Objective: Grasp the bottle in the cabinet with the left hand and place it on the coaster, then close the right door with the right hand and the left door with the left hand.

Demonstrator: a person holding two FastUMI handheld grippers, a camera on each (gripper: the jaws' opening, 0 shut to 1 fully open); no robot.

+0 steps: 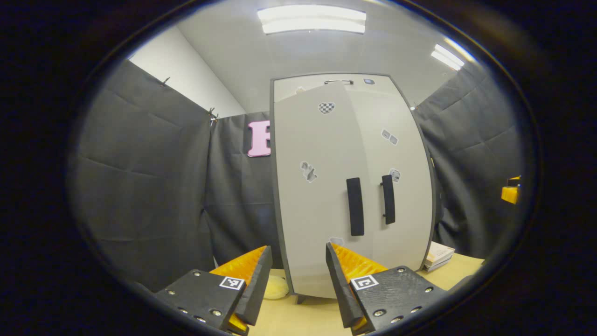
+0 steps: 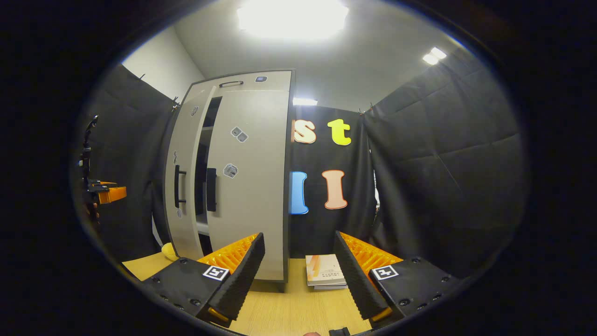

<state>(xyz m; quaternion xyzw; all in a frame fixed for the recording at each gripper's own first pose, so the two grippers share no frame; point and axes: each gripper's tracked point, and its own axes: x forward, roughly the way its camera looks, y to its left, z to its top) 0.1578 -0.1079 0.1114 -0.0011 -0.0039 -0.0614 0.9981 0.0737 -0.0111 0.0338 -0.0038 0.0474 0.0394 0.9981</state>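
So the cabinet (image 1: 354, 186) stands on the wooden table (image 2: 289, 308), right door (image 2: 252, 177) looks flush, left door (image 2: 184, 186) ajar with a dark gap. Can't spot the bottle or coaster from here. Both the left gripper (image 1: 298, 284) and right gripper (image 2: 298, 275) have their jaws spread, holding nothing. I'd guess a rigid light panel swinging easily: push the flat face near the black handle (image 1: 355, 206).

A tall pale grey cabinet (image 1: 354, 186) stands upright on a wooden table (image 2: 298, 308). Its right door (image 2: 254, 186) sits shut. Its left door (image 1: 312, 196) hangs slightly ajar, leaving a dark gap between them. Each door carries a vertical black handle near the middle.
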